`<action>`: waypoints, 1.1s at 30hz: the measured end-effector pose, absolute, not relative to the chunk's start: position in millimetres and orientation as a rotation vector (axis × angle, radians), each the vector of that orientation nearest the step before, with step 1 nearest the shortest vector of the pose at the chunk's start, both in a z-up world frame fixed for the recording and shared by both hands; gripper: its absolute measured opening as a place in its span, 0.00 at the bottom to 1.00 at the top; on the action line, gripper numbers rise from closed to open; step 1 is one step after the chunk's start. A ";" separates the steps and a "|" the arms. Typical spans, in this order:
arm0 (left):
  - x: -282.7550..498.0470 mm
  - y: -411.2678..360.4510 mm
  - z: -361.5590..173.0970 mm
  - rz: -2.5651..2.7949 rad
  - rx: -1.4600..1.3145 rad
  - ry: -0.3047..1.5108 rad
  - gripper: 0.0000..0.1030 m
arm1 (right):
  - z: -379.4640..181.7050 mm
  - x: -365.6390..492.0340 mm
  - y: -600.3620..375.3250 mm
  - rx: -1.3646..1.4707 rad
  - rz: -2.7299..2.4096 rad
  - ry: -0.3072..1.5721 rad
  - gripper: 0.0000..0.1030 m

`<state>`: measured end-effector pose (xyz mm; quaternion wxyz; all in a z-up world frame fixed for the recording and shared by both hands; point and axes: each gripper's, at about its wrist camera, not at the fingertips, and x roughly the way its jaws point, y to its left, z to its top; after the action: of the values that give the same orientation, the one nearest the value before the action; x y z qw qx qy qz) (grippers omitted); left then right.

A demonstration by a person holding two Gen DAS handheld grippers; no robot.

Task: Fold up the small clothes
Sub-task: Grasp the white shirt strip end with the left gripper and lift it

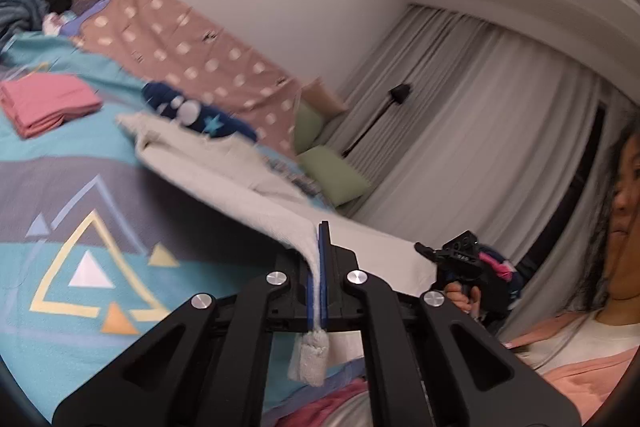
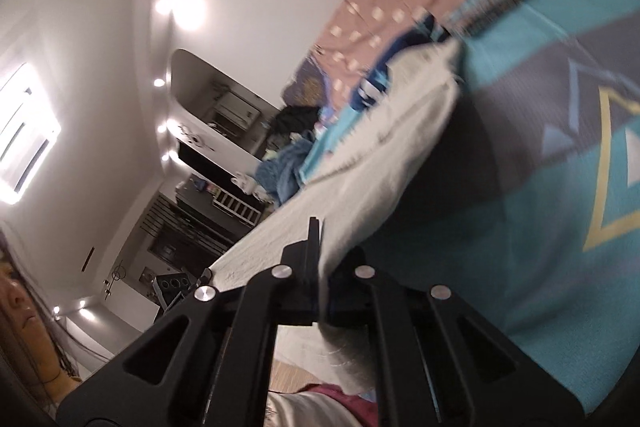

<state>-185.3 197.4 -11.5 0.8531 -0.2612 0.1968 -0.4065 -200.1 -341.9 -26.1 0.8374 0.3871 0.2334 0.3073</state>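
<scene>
Holding a cream garment by two points of its near edge, lifted clear of the bedspread and sagging back toward 11 o'clock, where its far end is resting on the bed. Looking fleecy and nubbly; a stub of cloth poking out behind the pads like a rolled cuff. Left gripper pinching the edge, jaws closed tight on the fabric, blue pad strips showing either side of it. Right gripper likewise clamping the cloth, jaws nearly together. In the left wrist view, right gripper at 3 o'clock, in a hand. Bedspread printed with flat triangles, teal and grey, smooth weave. Folded pink stack lying at 10 o'clock, square-edged. Navy star-print item sitting beyond the garment's far end. Pink dotted sheet running along the wall. Pleated curtains at 2 o'clock. Frames motion-blurred.
</scene>
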 end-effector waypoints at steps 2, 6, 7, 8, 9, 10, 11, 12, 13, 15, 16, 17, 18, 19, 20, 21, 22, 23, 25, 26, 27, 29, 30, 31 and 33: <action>-204.1 198.3 4.2 -0.865 -0.544 0.357 0.01 | -4.9 -221.8 -346.9 0.792 0.646 0.424 0.03; -231.1 198.3 28.3 -0.838 -0.482 0.304 0.02 | 23.2 -252.3 -346.3 0.662 0.578 0.365 0.04; -231.8 196.4 29.5 -0.826 -0.465 0.306 0.02 | 25.3 -253.0 -343.9 0.634 0.553 0.372 0.04; -230.5 194.7 29.3 -0.806 -0.446 0.312 0.02 | 24.5 -253.2 -342.8 0.618 0.535 0.379 0.04; -226.1 194.2 27.7 -0.799 -0.450 0.319 0.02 | 21.3 -248.2 -340.8 0.619 0.529 0.385 0.04; -220.4 194.1 24.1 -0.794 -0.467 0.332 0.02 | 17.0 -242.2 -340.6 0.637 0.532 0.393 0.04; -212.4 194.2 19.1 -0.792 -0.493 0.350 0.02 | 12.7 -234.3 -341.0 0.662 0.536 0.403 0.04; -206.1 194.2 15.0 -0.785 -0.511 0.367 0.02 | 7.6 -221.4 -343.4 0.690 0.536 0.420 0.04; -199.2 193.4 11.1 -0.775 -0.521 0.384 0.02 | 2.2 -213.9 -343.5 0.703 0.531 0.432 0.05; -185.6 189.7 4.4 -0.765 -0.532 0.418 0.02 | -3.7 -198.9 -342.7 0.715 0.520 0.457 0.05; -182.2 188.7 3.2 -0.763 -0.535 0.426 0.02 | -6.7 -196.2 -343.9 0.718 0.520 0.462 0.05; -177.2 187.7 1.5 -0.764 -0.541 0.434 0.02 | -7.5 -193.8 -344.7 0.719 0.520 0.465 0.06; -172.7 187.4 1.0 -0.765 -0.547 0.437 0.02 | -7.8 -187.0 -344.6 0.718 0.518 0.467 0.06; -169.3 187.6 0.3 -0.765 -0.552 0.436 0.02 | -7.7 -183.0 -343.8 0.717 0.517 0.466 0.07; -164.4 187.8 0.2 -0.763 -0.559 0.434 0.02 | -7.0 -178.1 -344.7 0.716 0.515 0.464 0.07; -161.6 188.5 0.0 -0.762 -0.566 0.430 0.02 | -5.8 -171.4 -345.9 0.717 0.513 0.463 0.07; -156.4 189.6 0.8 -0.759 -0.575 0.425 0.02 | -5.2 -165.6 -347.9 0.720 0.512 0.462 0.07; -150.8 190.0 0.7 -0.757 -0.580 0.420 0.02 | -5.1 -158.4 -349.4 0.725 0.511 0.462 0.07; -139.3 190.6 3.7 -0.750 -0.588 0.409 0.02 | -2.0 -142.3 -351.1 0.732 0.504 0.463 0.07; -131.0 190.2 6.9 -0.748 -0.589 0.404 0.02 | -0.4 -133.2 -352.2 0.732 0.502 0.465 0.07; -124.0 189.6 10.1 -0.744 -0.586 0.400 0.02 | 2.2 -119.0 -352.8 0.728 0.498 0.469 0.07; -104.2 186.9 17.7 -0.732 -0.578 0.397 0.02 | 5.6 -99.1 -353.7 0.719 0.489 0.476 0.07; -94.2 185.9 21.3 -0.723 -0.573 0.398 0.02 | 8.4 -82.1 -354.7 0.718 0.483 0.483 0.07; -79.9 184.3 25.3 -0.709 -0.565 0.403 0.02 | 9.7 -69.8 -355.5 0.720 0.479 0.488 0.07; -51.5 181.5 31.1 -0.682 -0.555 0.419 0.02 | 11.5 -42.0 -356.8 0.728 0.476 0.501 0.07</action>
<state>-51.5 181.5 31.1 0.8837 -0.2667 0.2012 -0.3278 -42.0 -356.8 11.5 0.8767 0.3489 0.2401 0.2281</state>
